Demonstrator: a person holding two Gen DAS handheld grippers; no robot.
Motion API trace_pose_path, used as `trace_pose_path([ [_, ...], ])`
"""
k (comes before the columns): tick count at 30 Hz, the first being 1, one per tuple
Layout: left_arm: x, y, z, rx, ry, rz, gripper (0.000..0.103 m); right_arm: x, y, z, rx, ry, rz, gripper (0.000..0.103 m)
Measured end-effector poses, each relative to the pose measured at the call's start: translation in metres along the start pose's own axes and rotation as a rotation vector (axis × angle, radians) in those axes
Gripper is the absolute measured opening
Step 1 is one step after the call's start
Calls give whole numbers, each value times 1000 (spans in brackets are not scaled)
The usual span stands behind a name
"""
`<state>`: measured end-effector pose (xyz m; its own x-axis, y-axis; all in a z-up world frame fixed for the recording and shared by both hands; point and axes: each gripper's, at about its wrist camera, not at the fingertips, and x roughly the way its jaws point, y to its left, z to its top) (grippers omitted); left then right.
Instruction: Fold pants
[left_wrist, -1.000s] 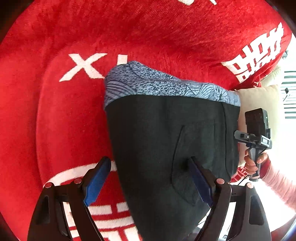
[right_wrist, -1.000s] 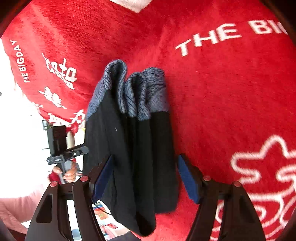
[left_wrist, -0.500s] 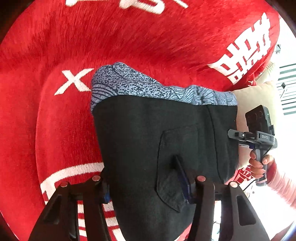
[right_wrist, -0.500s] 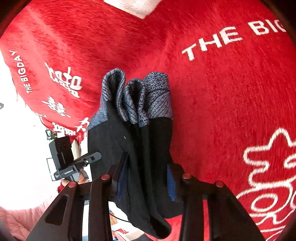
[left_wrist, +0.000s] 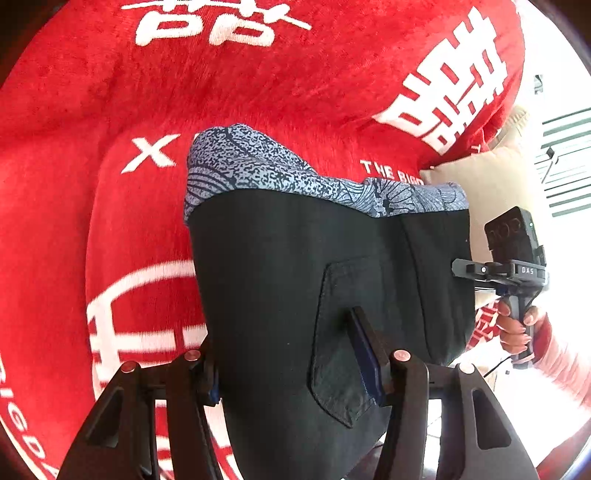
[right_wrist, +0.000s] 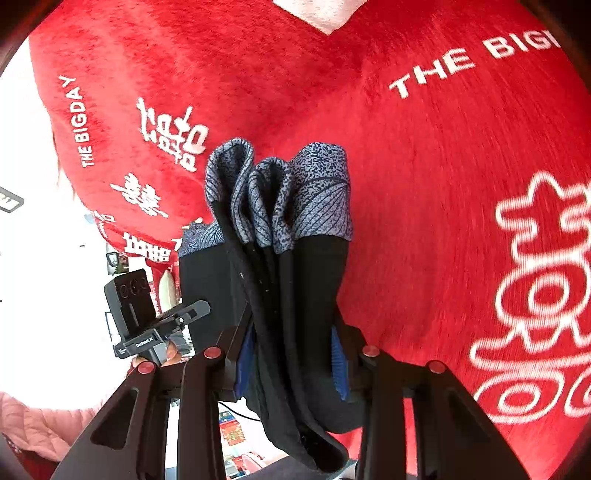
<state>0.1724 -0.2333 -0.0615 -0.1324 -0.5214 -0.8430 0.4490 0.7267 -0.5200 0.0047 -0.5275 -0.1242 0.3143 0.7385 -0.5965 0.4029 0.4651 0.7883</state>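
Observation:
The folded black pants (left_wrist: 277, 258) with a blue patterned band (left_wrist: 258, 170) hang above the red blanket. My left gripper (left_wrist: 290, 365) is shut on one edge, one pad over the back pocket (left_wrist: 340, 332), the other behind the fabric. In the right wrist view the pants (right_wrist: 314, 280) show as several stacked layers, their band (right_wrist: 317, 192) at the top. My right gripper (right_wrist: 291, 358) is shut on that stack, its blue pads pressing both sides. Each gripper's fingertips are partly hidden by cloth.
A red plush blanket (left_wrist: 258, 74) with white lettering (right_wrist: 432, 74) covers the surface below. A beige cushion (left_wrist: 495, 177) lies at its right edge. The other gripper's camera body (left_wrist: 513, 240) and a hand (left_wrist: 517, 328) show beside the pants; likewise the opposite one (right_wrist: 133, 306).
Both grippers went from open around the pants to shut on them, then rose. The pants lifted off the blanket and the blanket looks farther away.

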Motion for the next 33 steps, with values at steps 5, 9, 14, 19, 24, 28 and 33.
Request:
trace_pose_path([
  [5,8,4,-26,-11,14,24,57,5,-10,-24,17,6,-10,39],
  [9,33,19,-47,-7,27,93,61,27,-26,-36,-11,25,-111,41],
  [14,36,33,-51,-38,-36,187,98,38,-34,-37,-69,-23,-204,61],
  [19,22,19,-50,14,-46,325,98,37,-19,-40,-88,-47,-338,69],
  [24,-6,18,-59,2,-25,419,98,23,-2,-56,-74,-60,-541,75],
  [28,-27,4,-71,8,-7,485,98,10,3,-72,-12,-58,-647,77],
  [33,-44,-25,-89,31,1,521,102,-5,24,-101,9,-75,-732,83],
])
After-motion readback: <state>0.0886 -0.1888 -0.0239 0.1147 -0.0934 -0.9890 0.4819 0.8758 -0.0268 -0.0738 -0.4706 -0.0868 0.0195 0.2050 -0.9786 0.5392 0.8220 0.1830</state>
